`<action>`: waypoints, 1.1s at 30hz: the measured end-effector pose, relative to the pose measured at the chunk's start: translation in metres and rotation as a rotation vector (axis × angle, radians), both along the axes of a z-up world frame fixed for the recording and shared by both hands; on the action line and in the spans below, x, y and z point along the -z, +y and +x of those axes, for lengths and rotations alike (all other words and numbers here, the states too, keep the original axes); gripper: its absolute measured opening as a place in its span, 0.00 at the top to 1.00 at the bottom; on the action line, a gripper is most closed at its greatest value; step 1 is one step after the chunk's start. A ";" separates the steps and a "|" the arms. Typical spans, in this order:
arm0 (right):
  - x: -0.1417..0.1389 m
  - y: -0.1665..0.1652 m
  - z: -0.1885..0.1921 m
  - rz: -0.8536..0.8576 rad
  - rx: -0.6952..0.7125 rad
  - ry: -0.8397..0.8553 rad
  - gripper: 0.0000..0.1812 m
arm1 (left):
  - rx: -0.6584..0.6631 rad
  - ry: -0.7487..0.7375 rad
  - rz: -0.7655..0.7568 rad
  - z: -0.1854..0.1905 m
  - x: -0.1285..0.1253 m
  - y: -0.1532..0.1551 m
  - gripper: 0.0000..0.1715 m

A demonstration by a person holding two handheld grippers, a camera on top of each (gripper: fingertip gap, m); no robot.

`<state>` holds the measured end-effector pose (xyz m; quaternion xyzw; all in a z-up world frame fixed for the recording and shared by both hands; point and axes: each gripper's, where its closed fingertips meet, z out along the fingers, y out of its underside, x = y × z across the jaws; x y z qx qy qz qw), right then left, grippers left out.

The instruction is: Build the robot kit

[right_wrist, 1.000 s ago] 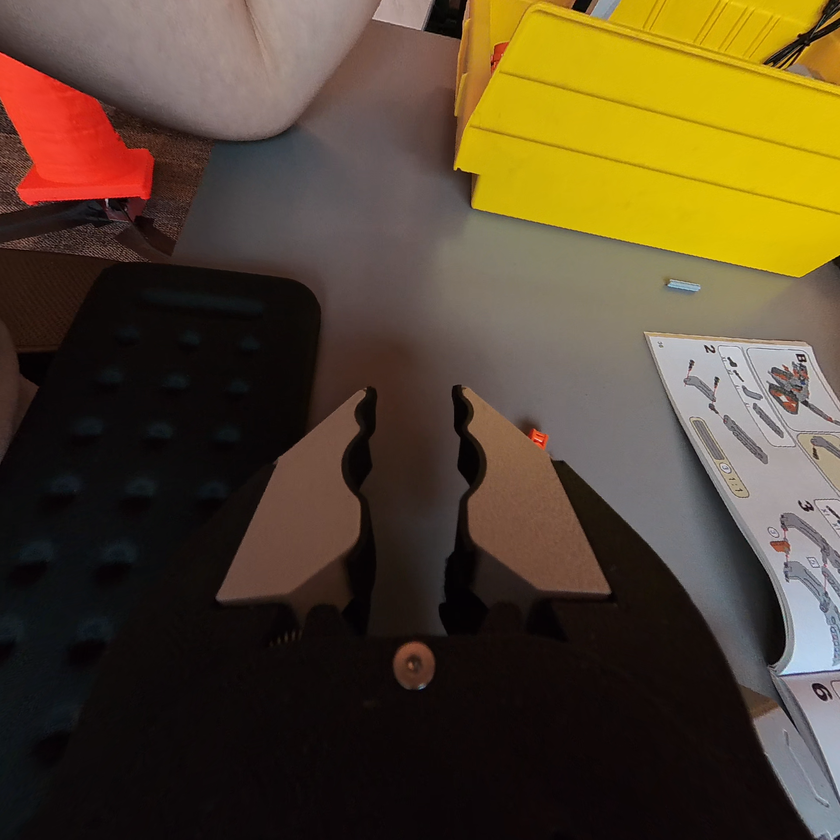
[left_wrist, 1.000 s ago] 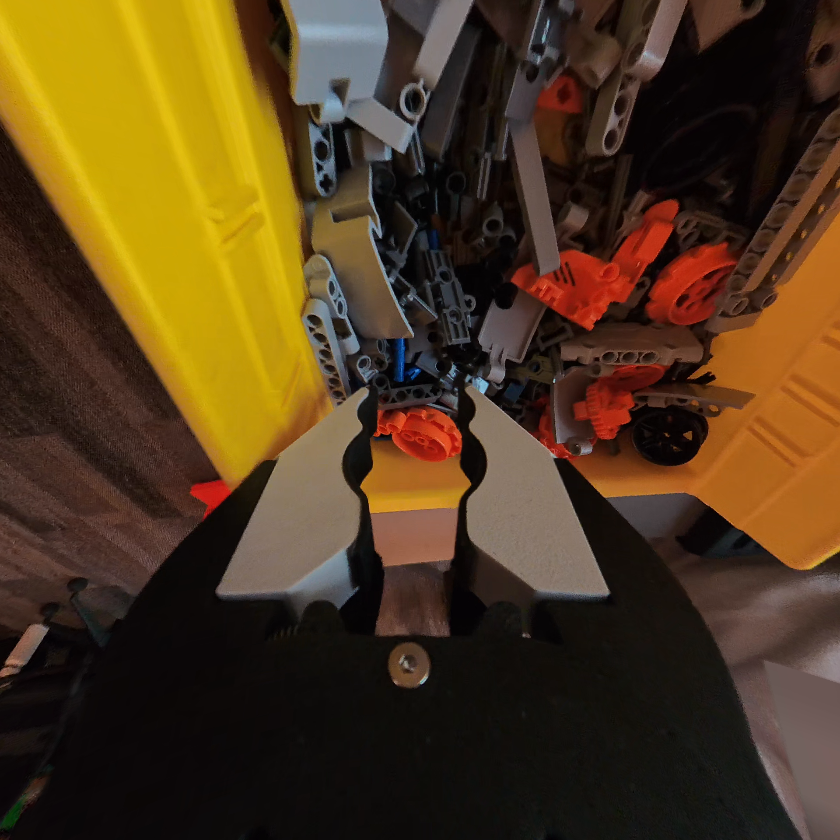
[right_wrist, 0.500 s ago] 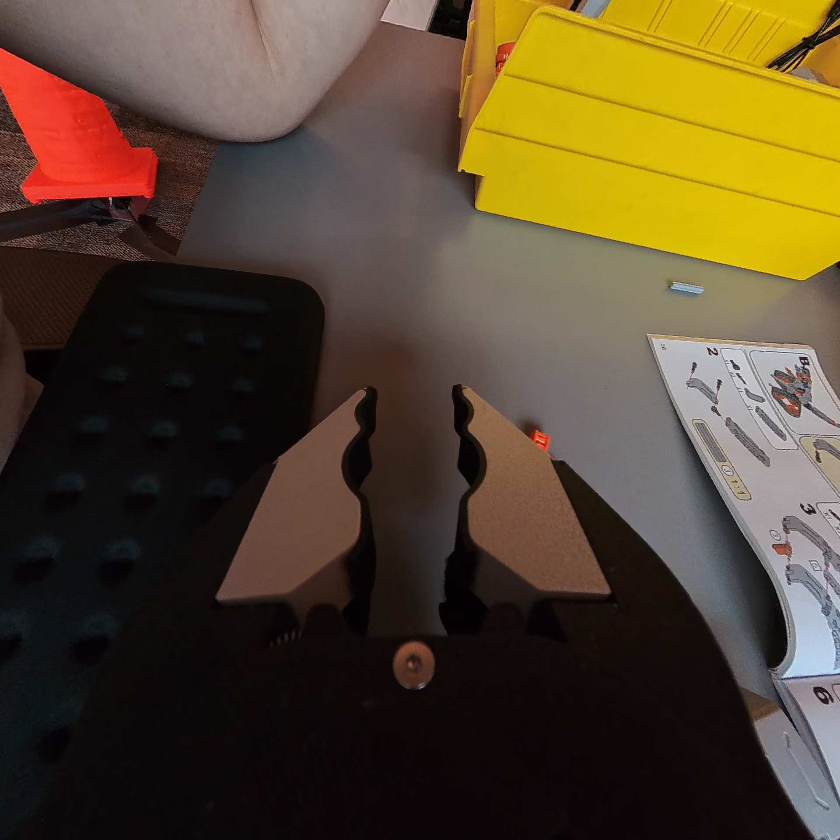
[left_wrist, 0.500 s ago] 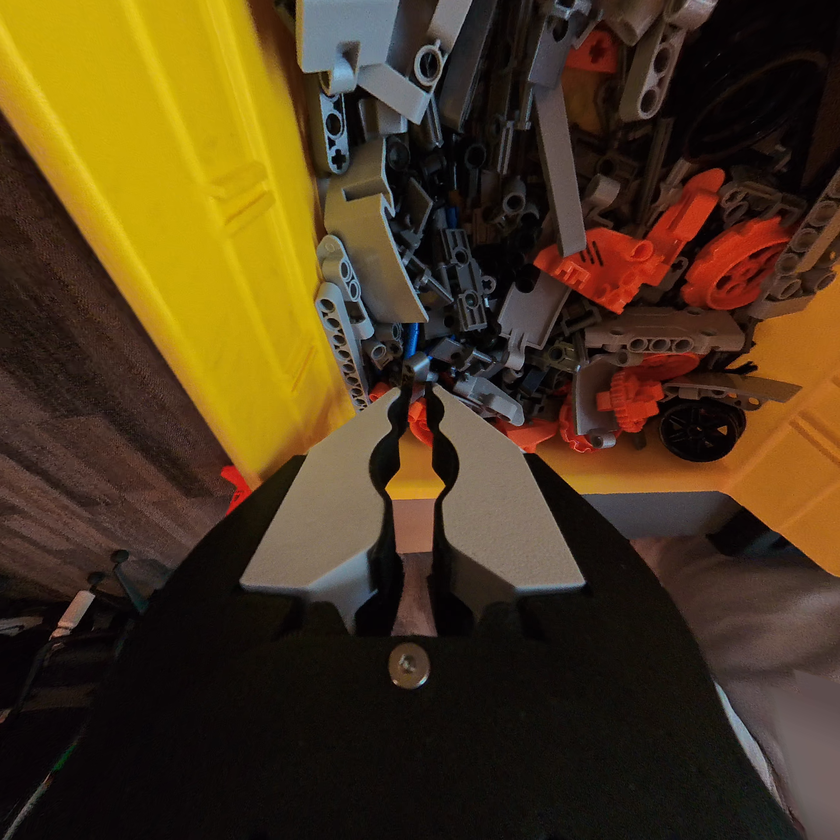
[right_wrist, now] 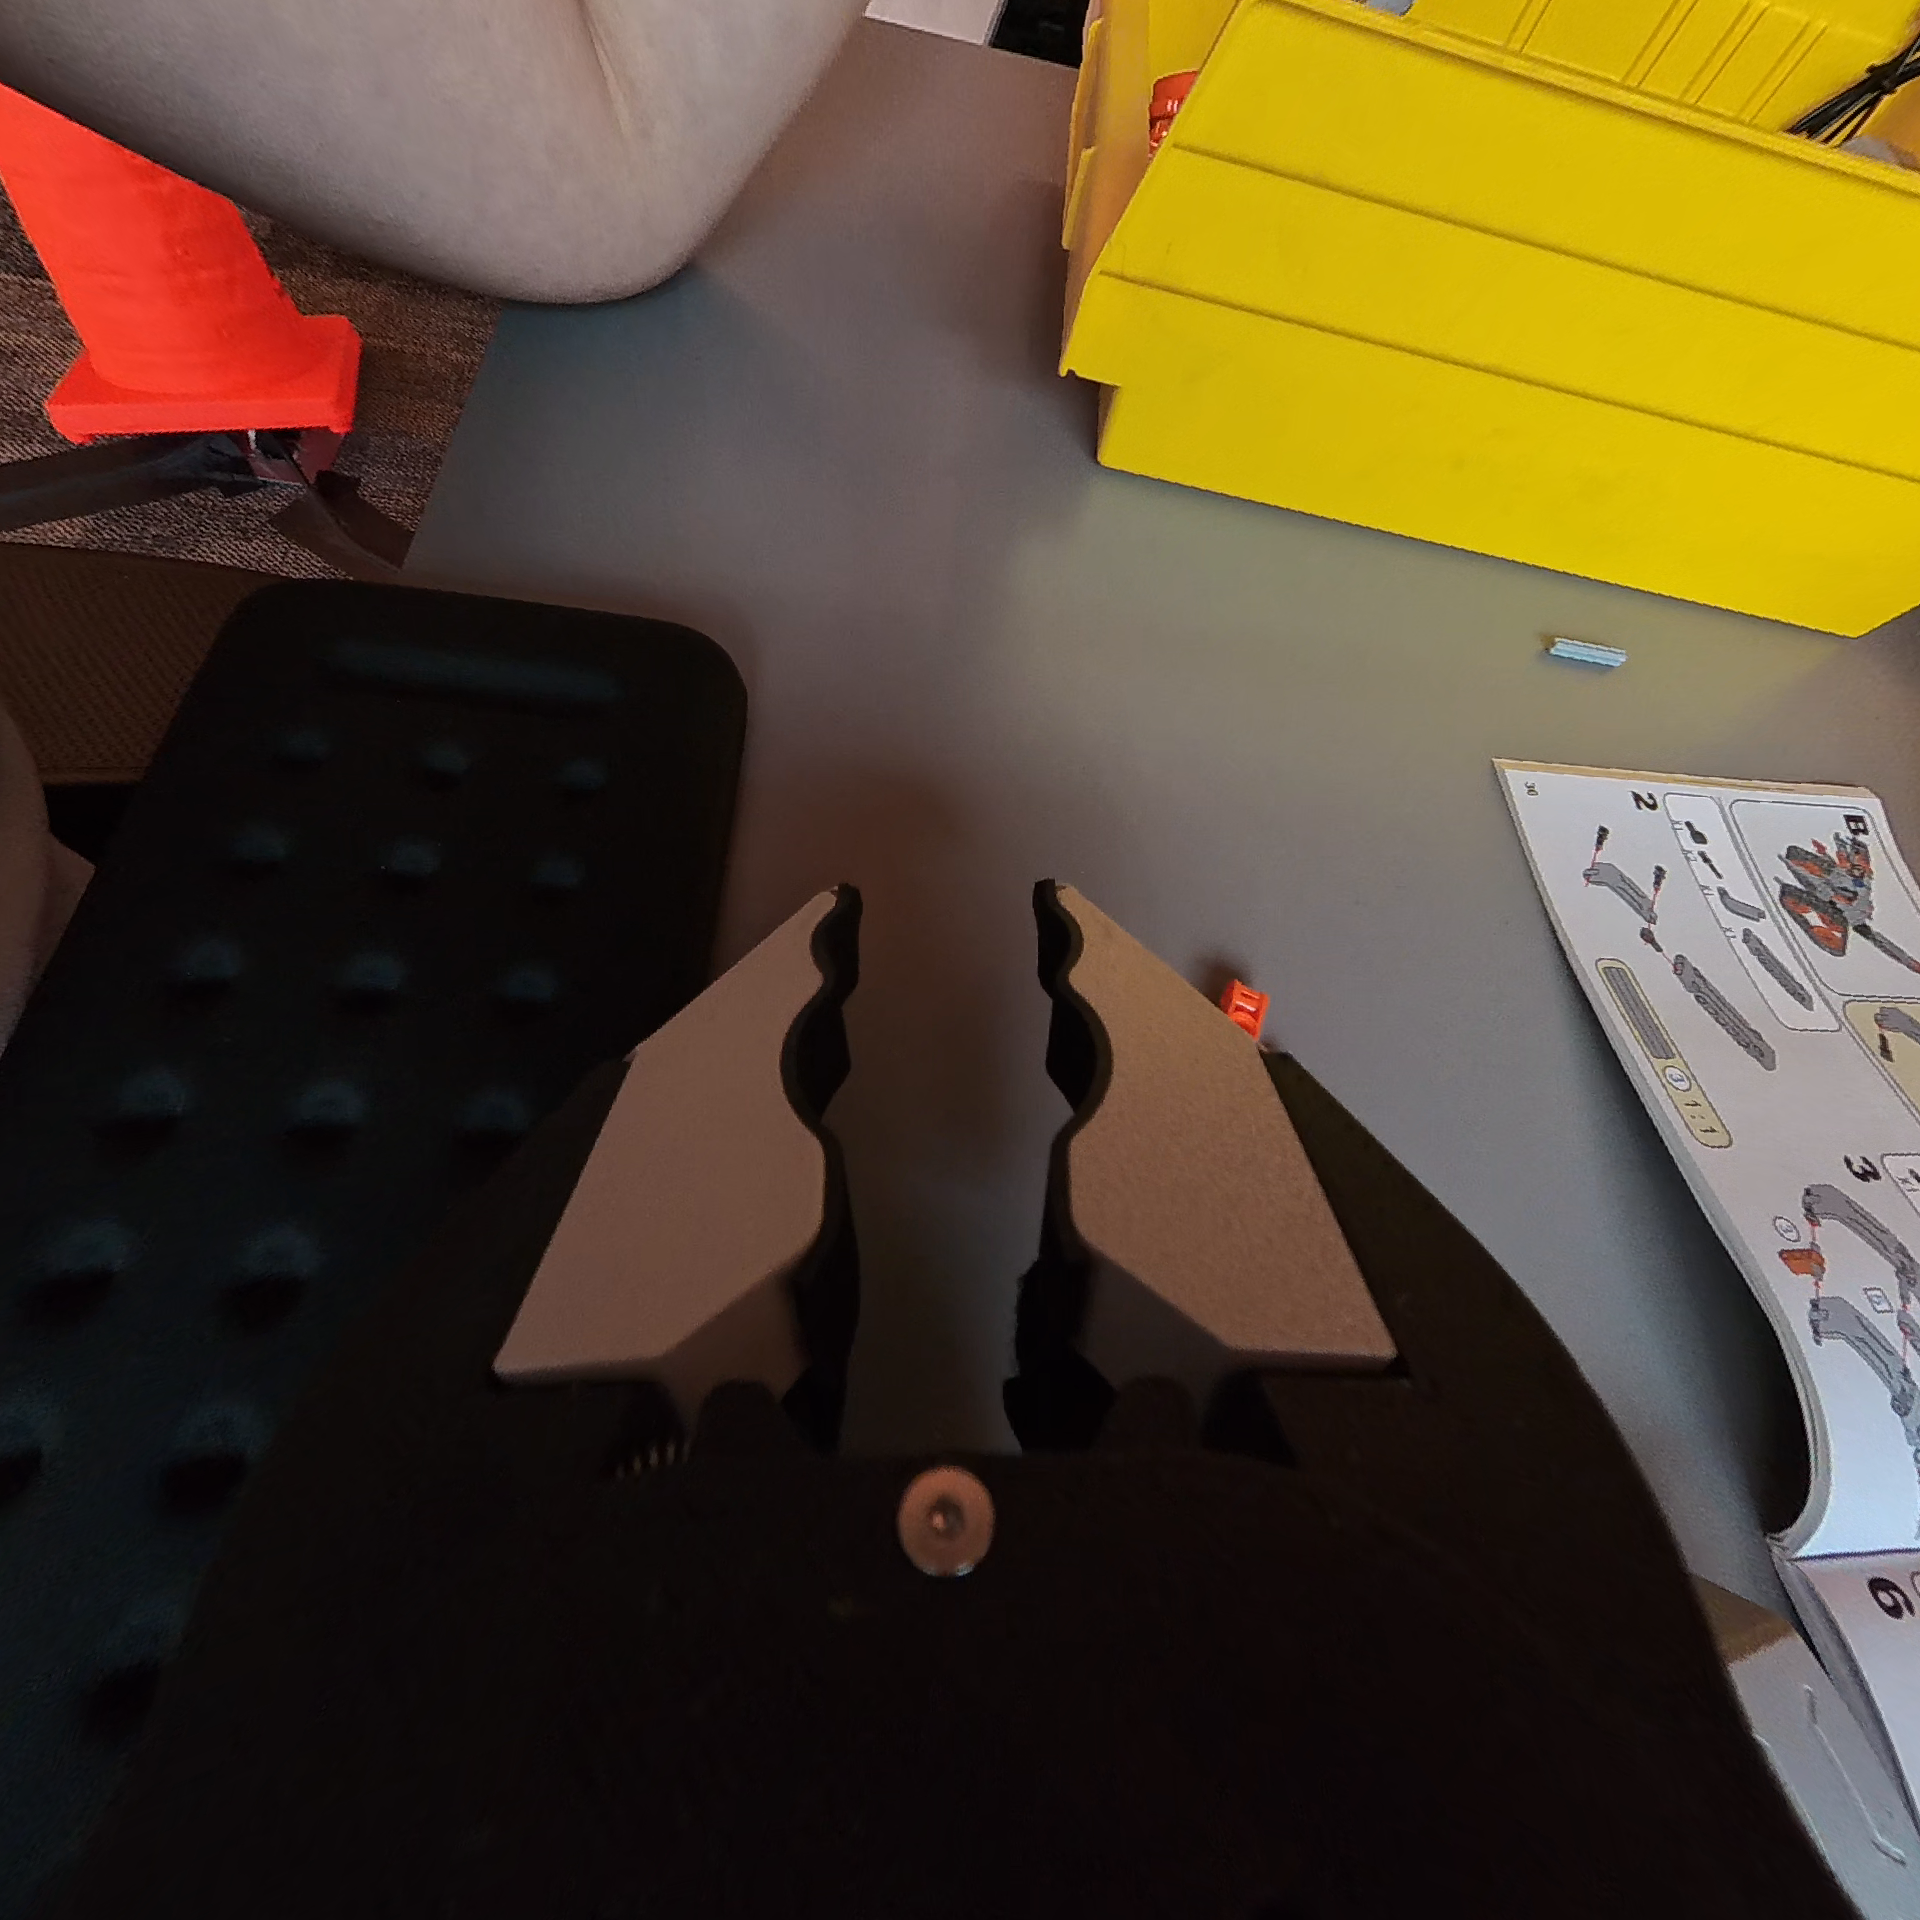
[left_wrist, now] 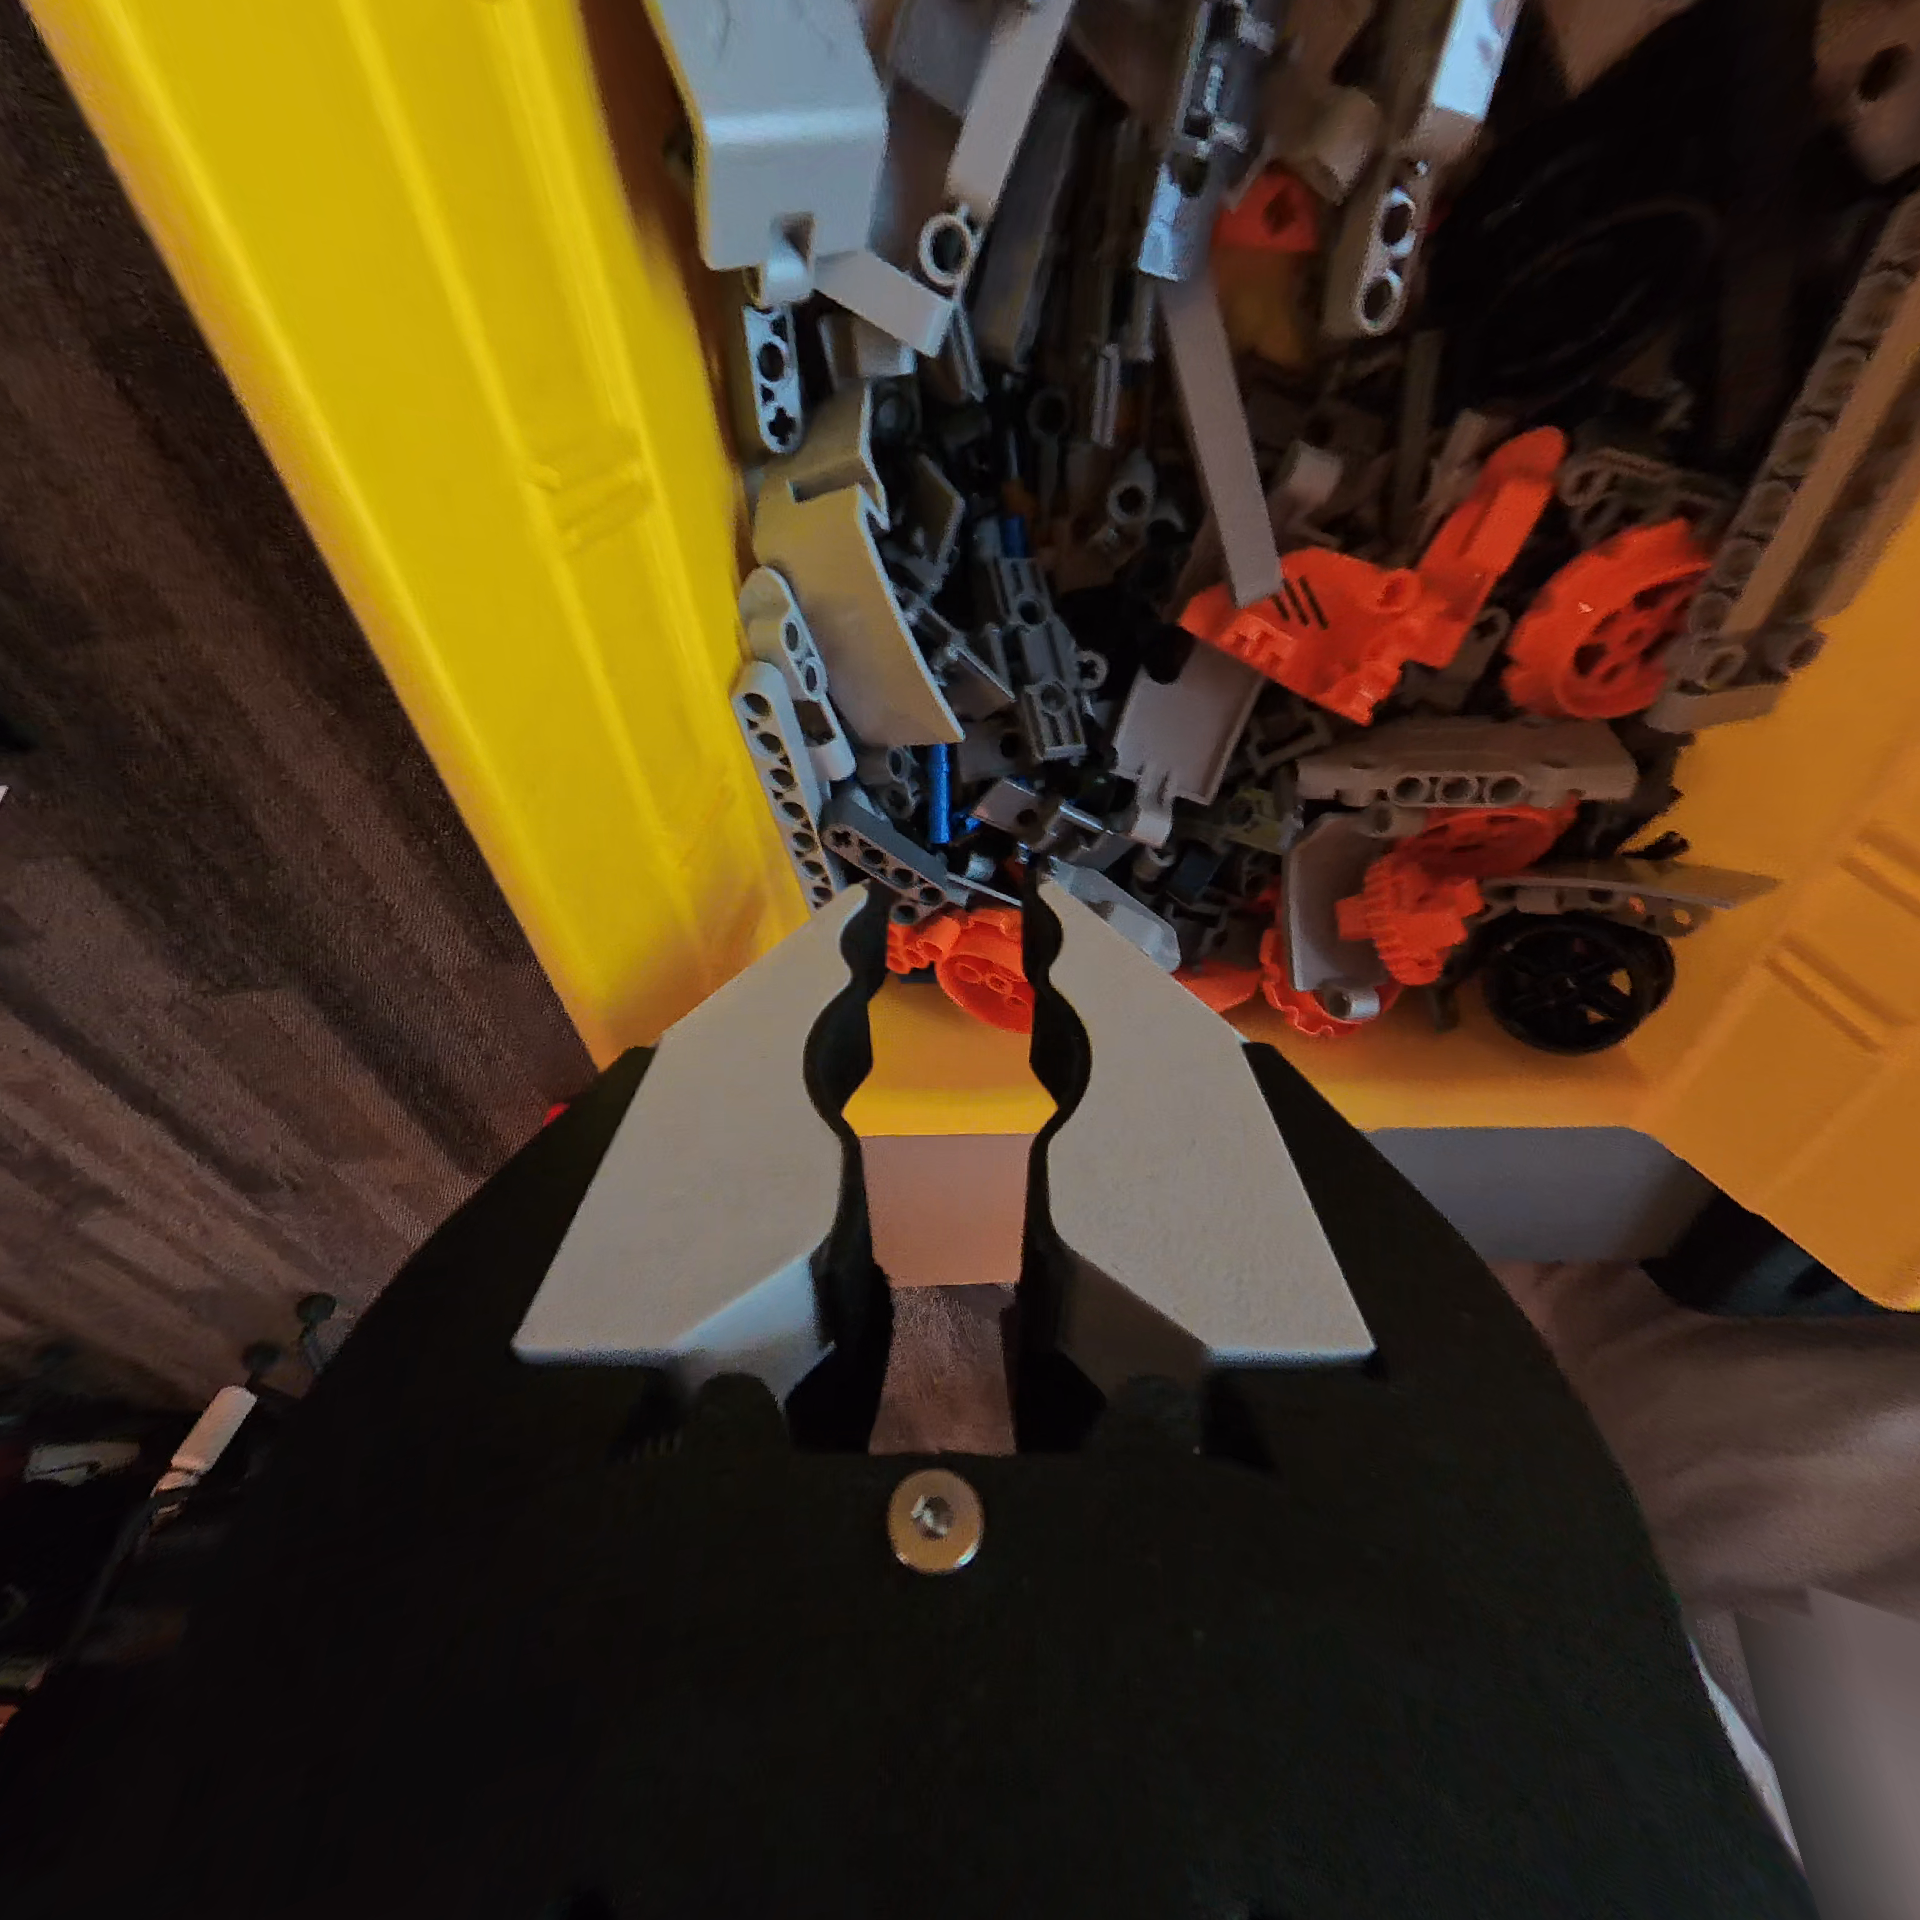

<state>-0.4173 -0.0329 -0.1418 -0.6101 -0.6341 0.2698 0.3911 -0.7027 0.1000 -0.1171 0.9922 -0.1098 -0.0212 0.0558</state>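
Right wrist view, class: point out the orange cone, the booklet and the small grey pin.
orange cone [right_wrist: 156, 281], right wrist view, on its sloping side.
booklet [right_wrist: 1714, 1039], right wrist view, on the open page.
grey pin [right_wrist: 1583, 652], right wrist view, on its middle.

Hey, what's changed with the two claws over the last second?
The left claw, over the front of the yellow bin of building parts, narrowed almost shut half a second ago and has opened again; nothing visibly sits between its fingers. An orange wheel lies just beyond its tips. The right claw stayed open above the grey table, and the small orange piece beside it hasn't moved.
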 end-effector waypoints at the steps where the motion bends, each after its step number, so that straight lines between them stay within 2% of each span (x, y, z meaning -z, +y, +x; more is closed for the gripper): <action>1: 0.000 0.000 0.000 -0.001 0.000 0.000 0.82 | -0.012 0.009 0.005 -0.002 0.000 0.002 0.85; 8: 0.001 -0.001 0.000 -0.004 -0.005 -0.003 0.81 | -0.079 0.017 -0.050 -0.007 0.009 -0.002 0.85; 18: -0.001 -0.002 0.000 -0.002 -0.008 0.001 0.81 | -0.086 0.029 -0.108 -0.008 0.019 -0.003 0.93; 21: -0.001 -0.003 0.000 0.005 -0.013 -0.002 0.82 | -0.092 0.026 -0.087 -0.009 0.016 -0.001 1.00; 29: 0.000 -0.003 0.000 -0.001 -0.013 -0.005 0.81 | -0.077 0.026 -0.014 -0.009 0.001 0.001 1.00; 33: 0.001 -0.004 0.000 -0.001 -0.016 -0.009 0.81 | -0.019 -0.011 0.114 0.007 -0.018 0.016 1.00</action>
